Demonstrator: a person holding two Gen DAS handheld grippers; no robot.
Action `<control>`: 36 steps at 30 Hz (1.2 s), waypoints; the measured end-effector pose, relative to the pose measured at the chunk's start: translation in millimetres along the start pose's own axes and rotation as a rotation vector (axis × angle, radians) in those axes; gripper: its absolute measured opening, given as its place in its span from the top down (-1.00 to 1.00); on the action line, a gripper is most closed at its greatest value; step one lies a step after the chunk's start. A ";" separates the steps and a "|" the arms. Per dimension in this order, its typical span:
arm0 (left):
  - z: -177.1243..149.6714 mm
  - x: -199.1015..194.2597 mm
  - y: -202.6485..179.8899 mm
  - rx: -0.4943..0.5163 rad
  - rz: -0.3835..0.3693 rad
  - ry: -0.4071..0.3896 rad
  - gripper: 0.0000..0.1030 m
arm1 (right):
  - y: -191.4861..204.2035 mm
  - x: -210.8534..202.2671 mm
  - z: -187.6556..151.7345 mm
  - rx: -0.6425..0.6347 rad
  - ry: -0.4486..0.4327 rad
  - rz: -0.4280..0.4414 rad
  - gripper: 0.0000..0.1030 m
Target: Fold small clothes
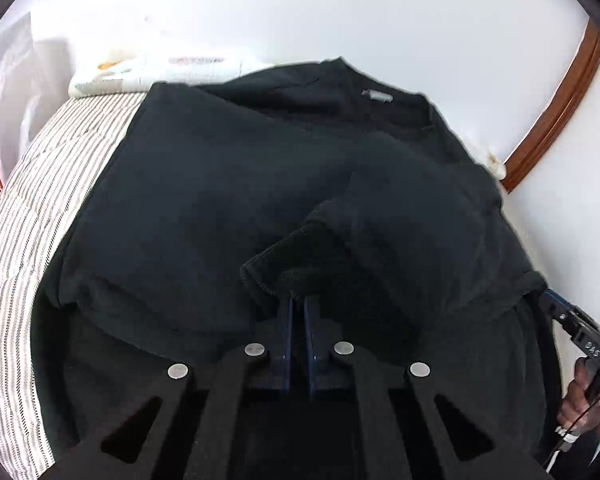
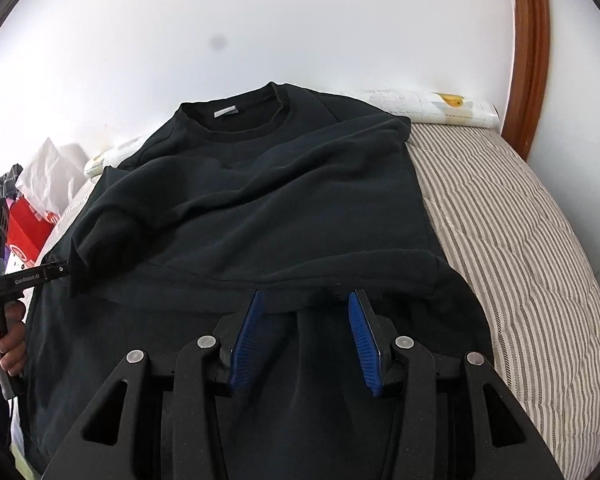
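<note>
Left wrist view: a black sweatshirt [image 1: 228, 184] lies spread on a striped mattress [image 1: 40, 216], its collar towards the white wall [image 1: 340, 12]. The left gripper [image 1: 299, 304] has its jaws closed tight on the cuff of a sleeve [image 1: 380, 216] lying across the chest. The right gripper [image 1: 556, 312] sits at the garment's right edge.

Right wrist view: the right gripper [image 2: 306, 306] stands with its jaws partly open, blue pads [image 2: 364, 344] apart, at the folded-up hem; whether they press cloth I cannot tell. A hand [image 2: 4, 340] holds the left gripper [image 2: 62, 270] at the sleeve end.
</note>
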State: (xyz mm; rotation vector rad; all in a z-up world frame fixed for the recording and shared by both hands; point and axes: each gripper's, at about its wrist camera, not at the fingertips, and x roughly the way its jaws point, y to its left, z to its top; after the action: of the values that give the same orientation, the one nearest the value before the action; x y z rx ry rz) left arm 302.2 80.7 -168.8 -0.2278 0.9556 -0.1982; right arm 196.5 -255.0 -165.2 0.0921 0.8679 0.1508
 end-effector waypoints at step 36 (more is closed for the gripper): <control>7.3 -32.9 87.1 -0.075 0.104 -0.087 0.28 | 11.9 25.4 24.3 -0.077 0.002 -0.095 0.02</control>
State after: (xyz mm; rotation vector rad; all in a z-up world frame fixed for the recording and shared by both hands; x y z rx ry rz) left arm 295.5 173.6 -163.2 -0.2528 0.8870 -0.0560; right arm 230.2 -239.5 -167.0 -0.0216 0.8654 0.0955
